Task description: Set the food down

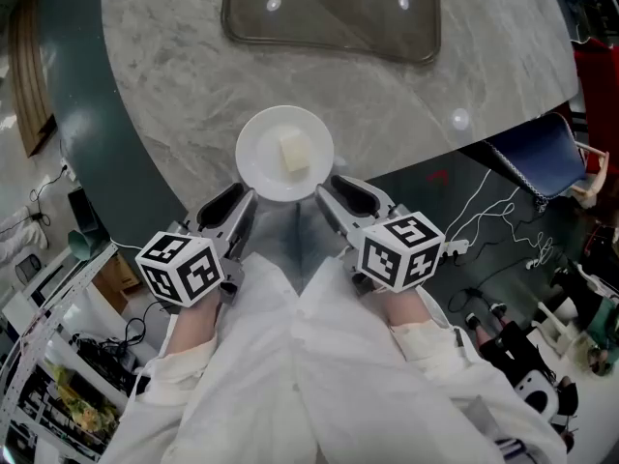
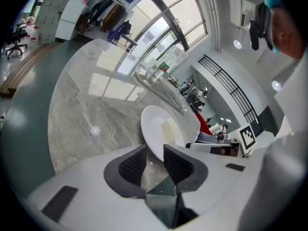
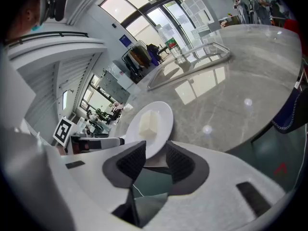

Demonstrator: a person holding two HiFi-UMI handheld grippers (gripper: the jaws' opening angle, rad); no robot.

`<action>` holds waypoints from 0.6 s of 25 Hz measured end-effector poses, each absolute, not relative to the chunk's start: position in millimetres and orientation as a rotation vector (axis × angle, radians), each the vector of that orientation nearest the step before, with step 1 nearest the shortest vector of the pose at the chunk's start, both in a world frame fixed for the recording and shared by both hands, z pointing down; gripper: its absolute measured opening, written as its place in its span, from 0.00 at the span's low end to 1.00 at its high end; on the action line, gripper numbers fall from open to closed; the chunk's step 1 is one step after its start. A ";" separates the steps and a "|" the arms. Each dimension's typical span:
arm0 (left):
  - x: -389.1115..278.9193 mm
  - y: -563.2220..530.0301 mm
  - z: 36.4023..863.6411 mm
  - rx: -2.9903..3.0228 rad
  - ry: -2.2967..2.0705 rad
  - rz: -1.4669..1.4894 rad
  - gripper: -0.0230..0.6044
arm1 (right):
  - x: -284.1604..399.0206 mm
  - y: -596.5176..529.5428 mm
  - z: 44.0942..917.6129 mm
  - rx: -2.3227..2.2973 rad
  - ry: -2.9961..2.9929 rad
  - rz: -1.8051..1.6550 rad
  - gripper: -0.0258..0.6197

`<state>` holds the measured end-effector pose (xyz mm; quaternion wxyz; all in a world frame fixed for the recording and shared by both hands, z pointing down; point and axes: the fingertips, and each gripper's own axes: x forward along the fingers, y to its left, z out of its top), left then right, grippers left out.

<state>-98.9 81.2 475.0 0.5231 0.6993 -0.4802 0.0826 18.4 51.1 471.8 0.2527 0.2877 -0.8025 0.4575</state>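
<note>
Grey marble tabletop [image 1: 164,75], tall hall windows [image 2: 166,25], round white plate [image 1: 256,153] bearing pale food cube [image 1: 294,153] — clear glass tray [image 1: 329,13] beyond the plate, left gripper [image 2: 154,150] and right gripper [image 3: 155,148] both released, astride the plate's rim.

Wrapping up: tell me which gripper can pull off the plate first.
Right, probably. The right gripper stands open with the plate rim loose between its jaws; the left gripper crowds the rim.

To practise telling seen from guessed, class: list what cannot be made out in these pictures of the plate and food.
Glass tray: its far side is cut off by the head view's top edge.
Food: a pale block, too small in every view to identify.
Left gripper: the plate rim sits between its jaws; the left gripper view leaves unclear whether they press it.
</note>
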 end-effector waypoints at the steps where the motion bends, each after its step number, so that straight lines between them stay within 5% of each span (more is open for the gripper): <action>1: -98.7 81.2 475.8 1.672 -1.144 0.200 0.20 | 18.5 50.3 472.7 0.788 -2.178 1.251 0.19; 15: -93.2 79.7 477.7 1.608 -1.109 0.162 0.20 | 15.3 49.1 477.6 0.803 -2.139 1.329 0.19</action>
